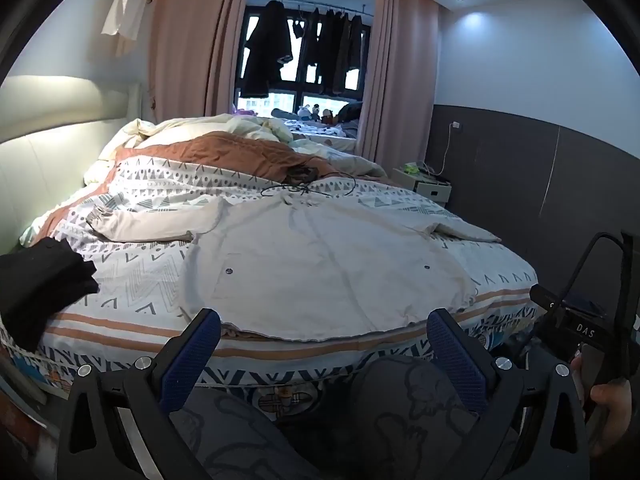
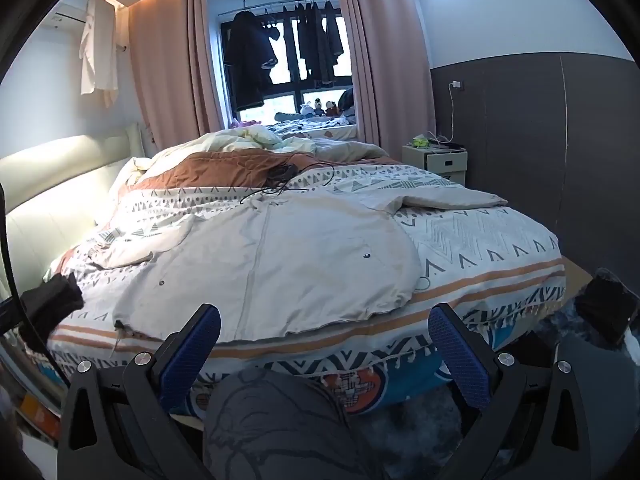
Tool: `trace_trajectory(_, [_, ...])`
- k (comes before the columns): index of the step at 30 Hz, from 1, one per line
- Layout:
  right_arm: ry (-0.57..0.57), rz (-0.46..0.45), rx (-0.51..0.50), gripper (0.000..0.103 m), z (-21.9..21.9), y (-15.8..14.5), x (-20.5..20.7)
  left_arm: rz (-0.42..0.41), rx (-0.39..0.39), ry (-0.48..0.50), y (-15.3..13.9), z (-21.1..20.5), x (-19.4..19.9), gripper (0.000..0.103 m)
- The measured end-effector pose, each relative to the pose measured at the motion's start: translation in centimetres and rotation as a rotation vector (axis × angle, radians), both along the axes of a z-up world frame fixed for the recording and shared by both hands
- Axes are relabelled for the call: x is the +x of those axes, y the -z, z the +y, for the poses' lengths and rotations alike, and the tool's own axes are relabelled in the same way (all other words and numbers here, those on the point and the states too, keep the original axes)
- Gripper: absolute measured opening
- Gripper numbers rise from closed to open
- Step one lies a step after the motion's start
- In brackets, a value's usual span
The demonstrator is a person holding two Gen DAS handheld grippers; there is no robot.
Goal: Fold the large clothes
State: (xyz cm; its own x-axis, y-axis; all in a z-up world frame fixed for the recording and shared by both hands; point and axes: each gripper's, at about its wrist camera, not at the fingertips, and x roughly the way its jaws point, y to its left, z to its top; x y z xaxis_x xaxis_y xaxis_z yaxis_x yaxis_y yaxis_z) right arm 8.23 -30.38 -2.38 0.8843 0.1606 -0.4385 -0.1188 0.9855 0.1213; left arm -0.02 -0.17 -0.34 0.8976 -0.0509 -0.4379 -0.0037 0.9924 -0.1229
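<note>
Nearest, both pairs of black tongs with blue ribbed pads, the left tongs (image 1: pixel 324 344) and the right tongs (image 2: pixel 324 340), stand spread as wide as they go and hold nothing, hanging short of the bed's foot above the person's grey printed trouser knees (image 2: pixel 276 424). Just beyond, the large cream cotton jacket with dark snap buttons (image 1: pixel 320 264) lies spread flat on the patterned white, grey and orange bedspread (image 1: pixel 132 280), its hem (image 1: pixel 304 334) along the near edge of the bed, one sleeve (image 1: pixel 152 224) stretched out to the left and the other (image 1: pixel 460 232) to the right. A small pile of black folded cloth (image 1: pixel 40 280) sits at the bed's left corner, apart from the jacket. Folding has seemingly not begun. A good first move would be to bring each pair of tongs down onto a hem corner, pinch only the jacket cloth and not the bedspread beneath, and lift both sides evenly. Farther off, the black drawstring (image 1: pixel 308 190) at the neck trails loose and could snag. Rumpled cream bedding (image 1: pixel 208 128) lies behind.
</note>
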Motion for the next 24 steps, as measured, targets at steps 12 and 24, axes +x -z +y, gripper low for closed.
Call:
trace_trajectory(12, [0.026, -0.005, -0.001, 0.103, -0.1, -1.2, -0.8, -0.013, -0.013, -0.004, 0.1, 0.6, -1.0, 0.103])
trace_trajectory(24, [0.065, -0.004, 0.013, 0.103, -0.9, -1.9, -0.6, -0.017, -0.02, -0.004, 0.1, 0.7, -1.7, 0.103])
